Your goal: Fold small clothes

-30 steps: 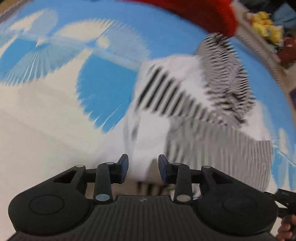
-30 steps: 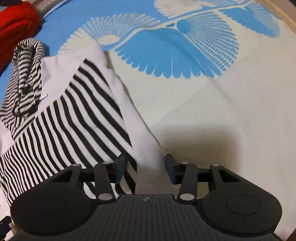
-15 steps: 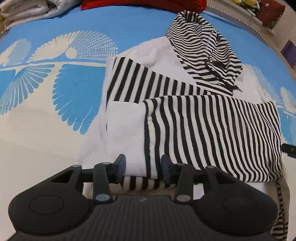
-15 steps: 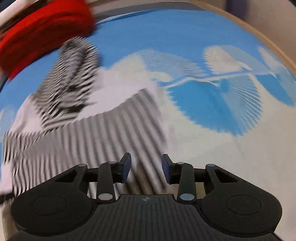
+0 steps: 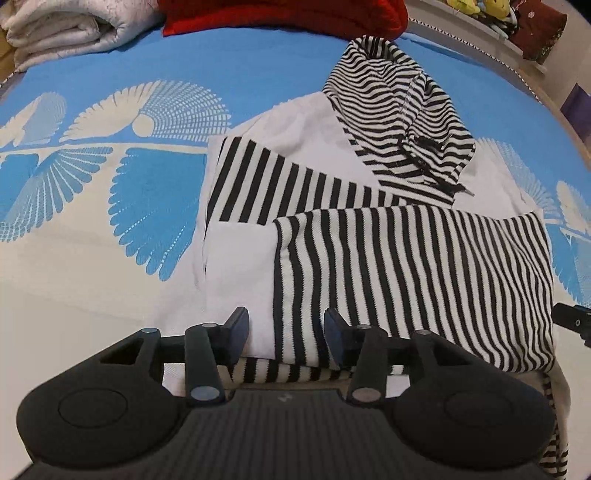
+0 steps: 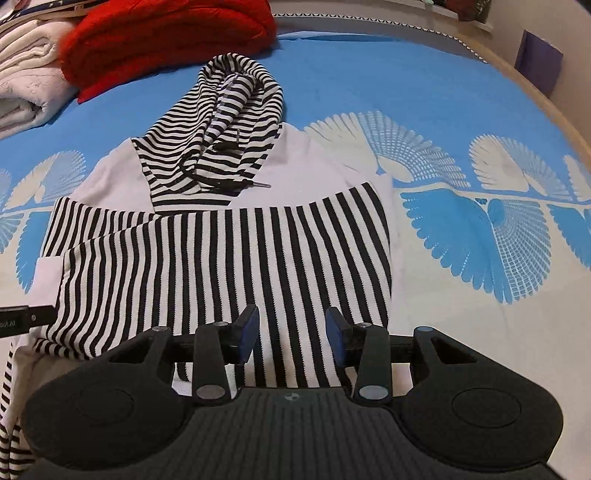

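A small white hoodie with black-and-white striped sleeves and hood [image 5: 369, 236] [image 6: 229, 251] lies flat on the bed, both sleeves folded across its body, the hood [image 6: 225, 129] spread at the far end. My left gripper [image 5: 286, 332] is open and empty, just above the hoodie's near hem on its left side. My right gripper [image 6: 291, 332] is open and empty, above the near hem on its right side. The tip of the other gripper shows at each view's edge.
The bed cover [image 6: 480, 240] is blue and cream with fan patterns. A red knit garment [image 6: 166, 40] and a folded white blanket [image 5: 66, 29] lie at the far end beyond the hood. Toys [image 5: 476, 7] sit on a shelf past the bed's edge.
Both grippers swung from the hoodie's sides to its near hem and drew back a little. Both views are now steady. The hoodie lies as before.
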